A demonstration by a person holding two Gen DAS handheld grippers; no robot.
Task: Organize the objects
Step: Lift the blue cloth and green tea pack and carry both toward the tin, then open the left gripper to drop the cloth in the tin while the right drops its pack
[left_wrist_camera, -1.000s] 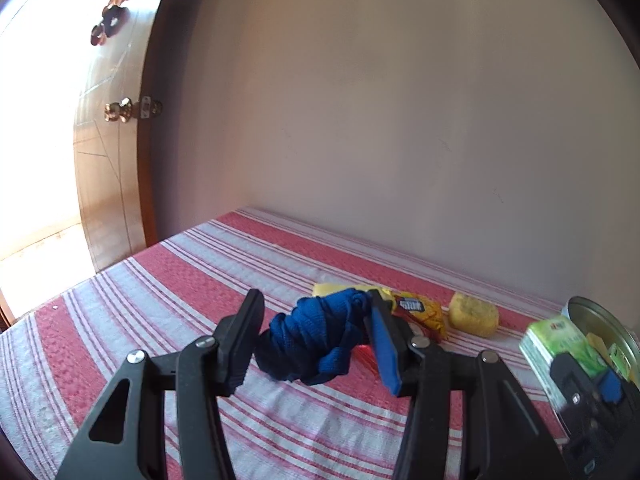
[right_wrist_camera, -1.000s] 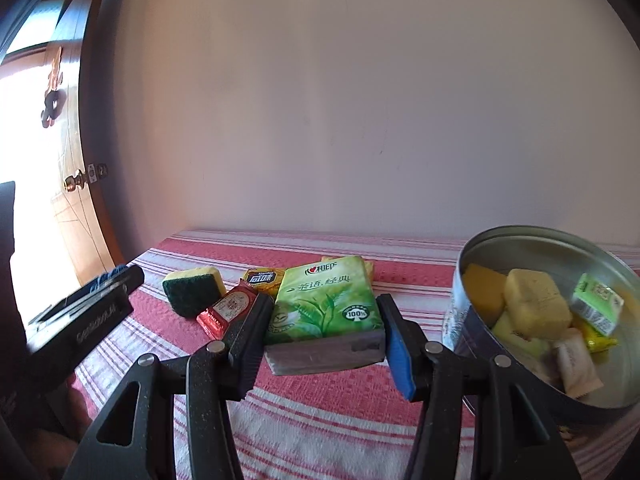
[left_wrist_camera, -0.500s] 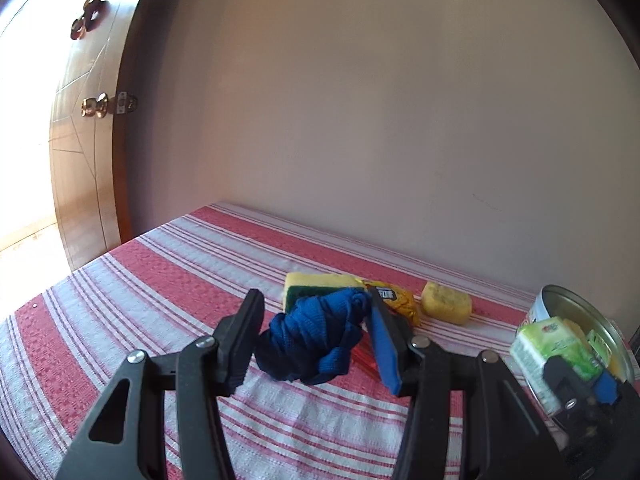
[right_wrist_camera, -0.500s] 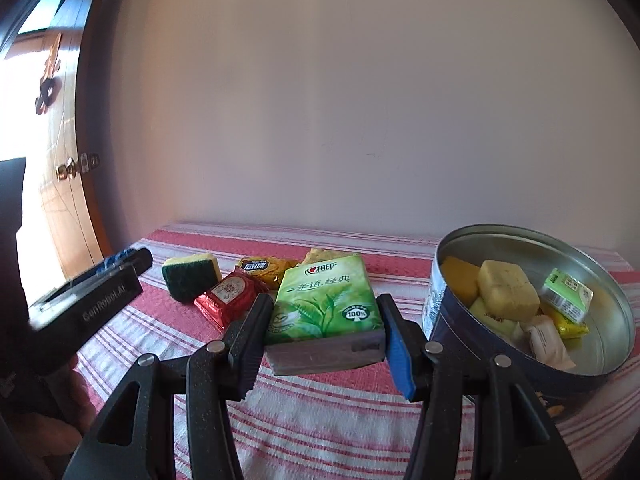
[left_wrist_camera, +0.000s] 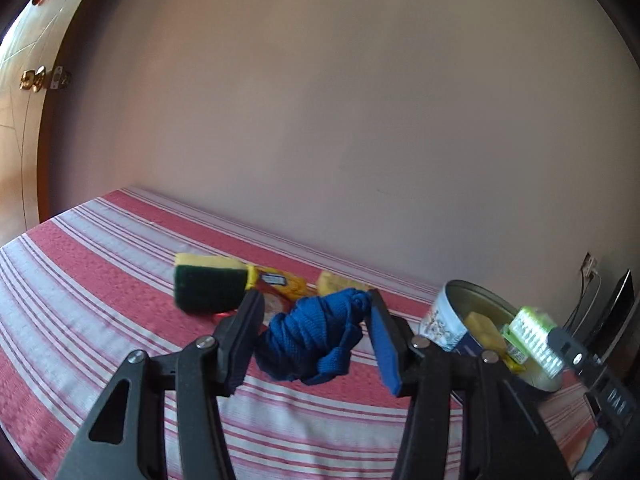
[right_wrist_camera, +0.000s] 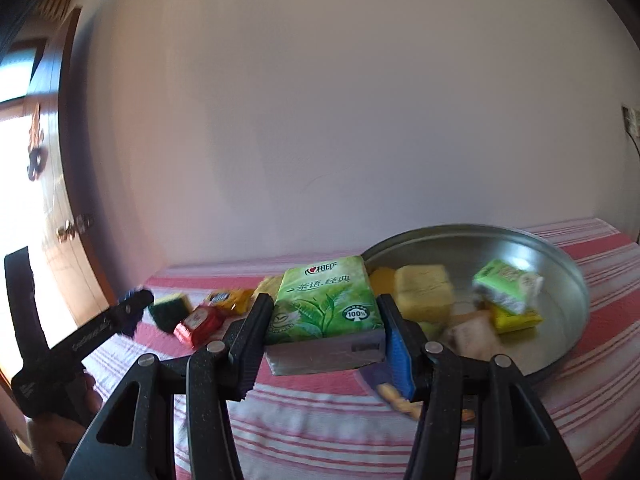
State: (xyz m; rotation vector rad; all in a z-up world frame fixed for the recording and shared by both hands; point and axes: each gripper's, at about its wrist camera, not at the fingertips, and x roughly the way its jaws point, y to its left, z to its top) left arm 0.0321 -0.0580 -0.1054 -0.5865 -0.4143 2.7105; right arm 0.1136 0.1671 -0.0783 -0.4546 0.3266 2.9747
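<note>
My left gripper (left_wrist_camera: 316, 340) is shut on a bundle of blue cord (left_wrist_camera: 316, 336) and holds it above the striped cloth. My right gripper (right_wrist_camera: 324, 320) is shut on a green tissue pack (right_wrist_camera: 324, 308) and holds it at the near left rim of the round metal tin (right_wrist_camera: 560, 280). The tin holds yellow sponges (right_wrist_camera: 424, 292), a small green tissue pack (right_wrist_camera: 506, 286) and snack packets. In the left wrist view the tin (left_wrist_camera: 444, 324) is at the right, with the right gripper and its green pack (left_wrist_camera: 536, 338) over it.
On the red-and-white striped cloth (left_wrist_camera: 100, 280) lie a green-and-yellow scouring sponge (left_wrist_camera: 210, 284), a yellow snack packet (left_wrist_camera: 280, 282), a yellow sponge (left_wrist_camera: 332, 282) and a red packet (right_wrist_camera: 198, 322). A plain wall is close behind. A wooden door (left_wrist_camera: 24, 80) stands at the left.
Both grippers have moved to the right with their loads. The tissue pack has come from left of the tin to its near rim. The left gripper's view has swung toward the tin.
</note>
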